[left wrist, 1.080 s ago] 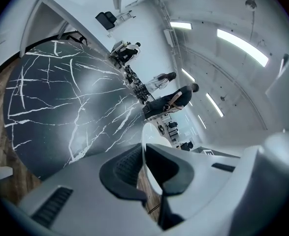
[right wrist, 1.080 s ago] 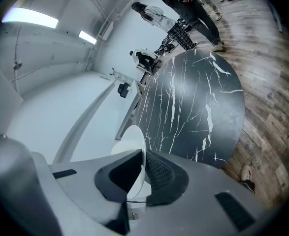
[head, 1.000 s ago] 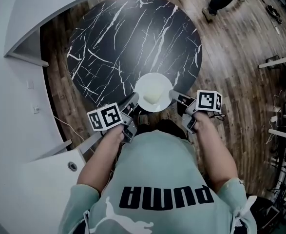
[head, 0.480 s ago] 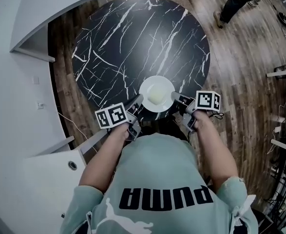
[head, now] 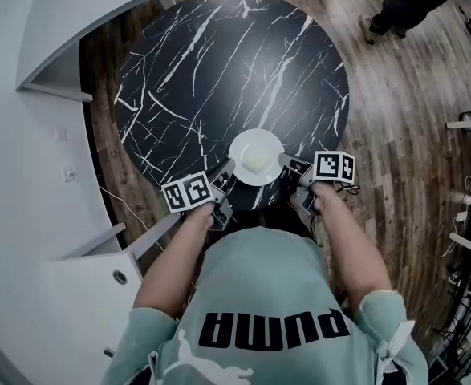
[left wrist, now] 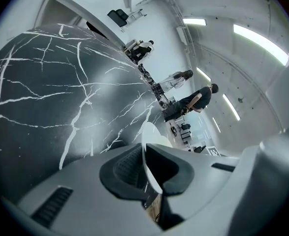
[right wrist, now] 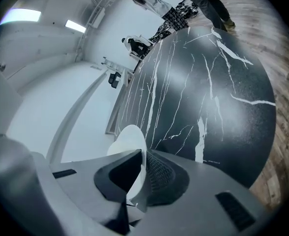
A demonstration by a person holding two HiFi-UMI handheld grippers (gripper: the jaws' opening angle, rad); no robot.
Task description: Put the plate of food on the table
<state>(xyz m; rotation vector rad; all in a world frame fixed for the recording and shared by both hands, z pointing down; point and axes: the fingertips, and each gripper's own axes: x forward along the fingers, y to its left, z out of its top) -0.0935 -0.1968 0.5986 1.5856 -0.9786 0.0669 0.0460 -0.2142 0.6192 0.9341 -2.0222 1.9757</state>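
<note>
The white plate (head: 259, 139) with a pale mound of food (head: 253, 160) is at the 6 o'clock edge of the round black marbled surface (head: 219, 62). The left claw (head: 225, 172) grips its rim at 8 o'clock, and the right claw (head: 286, 164) grips it at 3 o'clock. I cannot tell whether the plate touches the surface.

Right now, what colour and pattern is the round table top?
Black with thin white marble-like veins; the table shows best in the head view.
</note>
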